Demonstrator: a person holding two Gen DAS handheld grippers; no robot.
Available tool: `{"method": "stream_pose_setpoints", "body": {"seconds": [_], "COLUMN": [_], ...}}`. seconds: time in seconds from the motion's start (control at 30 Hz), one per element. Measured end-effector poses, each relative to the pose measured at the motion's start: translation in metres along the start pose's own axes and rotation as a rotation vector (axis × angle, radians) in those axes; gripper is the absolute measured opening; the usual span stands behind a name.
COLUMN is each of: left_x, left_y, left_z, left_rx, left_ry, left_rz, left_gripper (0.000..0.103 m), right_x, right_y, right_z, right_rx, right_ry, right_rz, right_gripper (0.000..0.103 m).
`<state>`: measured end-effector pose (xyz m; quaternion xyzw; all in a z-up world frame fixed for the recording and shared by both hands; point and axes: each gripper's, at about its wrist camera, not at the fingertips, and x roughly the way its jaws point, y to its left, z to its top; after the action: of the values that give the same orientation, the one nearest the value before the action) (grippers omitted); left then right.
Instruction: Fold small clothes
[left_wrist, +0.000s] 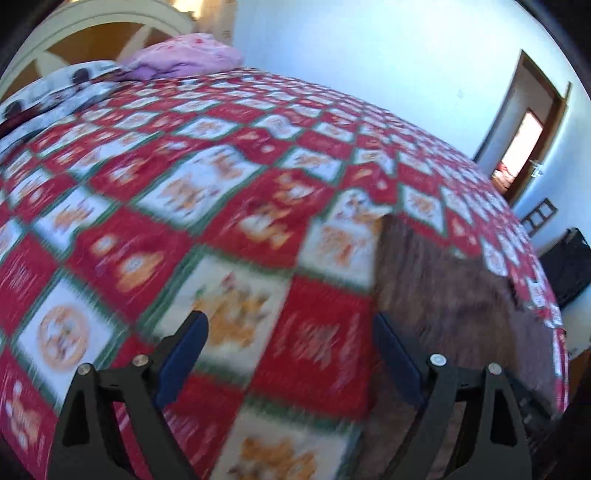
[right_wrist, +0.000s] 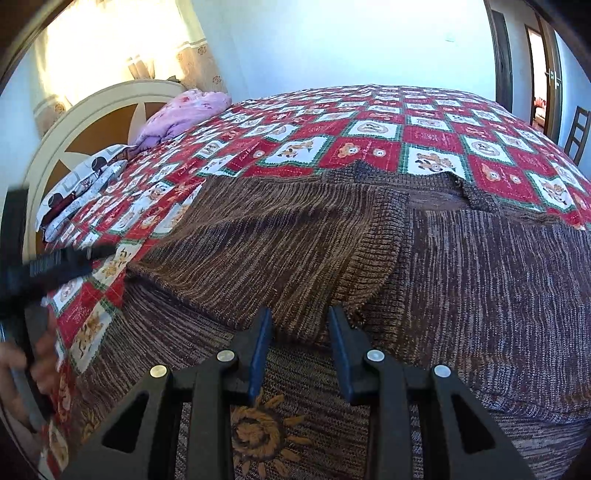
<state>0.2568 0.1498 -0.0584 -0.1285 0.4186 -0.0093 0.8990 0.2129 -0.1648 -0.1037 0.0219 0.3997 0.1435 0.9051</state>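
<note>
Home bedroom: bed (right_wrist: 424, 122) under red patchwork quilt, curved cream headboard (right_wrist: 85, 122), pillows (right_wrist: 184, 110) at head, curtained window (right_wrist: 122, 48), doorway (left_wrist: 524, 136), wooden chair (right_wrist: 578, 133).

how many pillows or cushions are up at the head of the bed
2. A pink pillow lies against the headboard, farther across the bed; a white patterned pillow lies beside it at the near edge. Others may be hidden.

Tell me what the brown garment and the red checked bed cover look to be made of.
Brown marled sweater: a knitted yarn, probably wool or acrylic, matte; ribbed rows and a ribbed cuff show, plus an embroidered orange sun. Red, white and green checked bed cover: thin printed woven cloth, likely cotton, matte; its flat bear pictures look printed on.
</note>
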Motion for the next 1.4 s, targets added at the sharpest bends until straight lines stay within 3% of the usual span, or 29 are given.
{"method": "stream_pose_setpoints", "body": {"seconds": [0.1, 0.2, 0.23, 0.43, 0.53, 0.67, 0.77, 0.9, 1.03, 1.23, 1.33, 1.4], "left_x": [0.015, 0.034, 0.027, 0.001, -0.017, -0.021, -0.003, 0.035, 0.035, 0.025, 0.002, -0.006], "left_y": [-0.021, -0.035, -0.035, -0.023, -0.024, -0.05, -0.074, -0.082, -0.072, -0.075, -0.066, -0.061], "left_z": [0.001, -0.025, -0.032, -0.04, -0.031, -0.017, -0.02, -0.041, -0.036, -0.04, -0.052, -0.061], "left_rx": [0.057, 0.138, 0.145, 0.147, 0.128, 0.126, 0.183, 0.189, 0.128, 0.146, 0.142, 0.156], "left_ry": [0.033, 0.073, 0.029, 0.017, -0.042, -0.078, -0.071, 0.04, 0.05, 0.04, 0.02, 0.026], "left_rz": [-0.02, 0.12, 0.131, 0.157, 0.197, 0.097, 0.081, 0.086, 0.053, 0.056, 0.027, 0.027], "left_gripper": [0.092, 0.086, 0.087, 0.093, 0.092, 0.092, 0.092, 0.092, 0.098, 0.098, 0.098, 0.098], "right_x": [0.0, -0.001, -0.001, -0.011, -0.034, -0.023, 0.01, 0.062, 0.062, 0.049, 0.015, 0.003], "right_y": [0.001, -0.004, -0.005, -0.01, -0.018, -0.027, -0.014, -0.016, -0.018, -0.001, 0.017, 0.028], "right_z": [0.0, -0.001, -0.001, 0.001, 0.008, 0.044, 0.069, 0.074, 0.073, 0.073, 0.059, 0.039], "right_rx": [-0.001, 0.022, 0.028, 0.07, 0.089, 0.1, 0.037, -0.024, -0.027, -0.081, -0.071, -0.092], "right_ry": [-0.005, -0.01, -0.011, -0.022, -0.104, -0.104, -0.058, 0.045, 0.005, -0.014, -0.049, -0.019], "right_rz": [-0.002, 0.024, 0.032, 0.065, 0.009, -0.058, -0.111, -0.157, -0.169, -0.267, -0.207, -0.192], "right_gripper": [0.034, 0.034, 0.034, 0.033, 0.033, 0.03, 0.026, 0.025, 0.025, 0.025, 0.025, 0.025]}}
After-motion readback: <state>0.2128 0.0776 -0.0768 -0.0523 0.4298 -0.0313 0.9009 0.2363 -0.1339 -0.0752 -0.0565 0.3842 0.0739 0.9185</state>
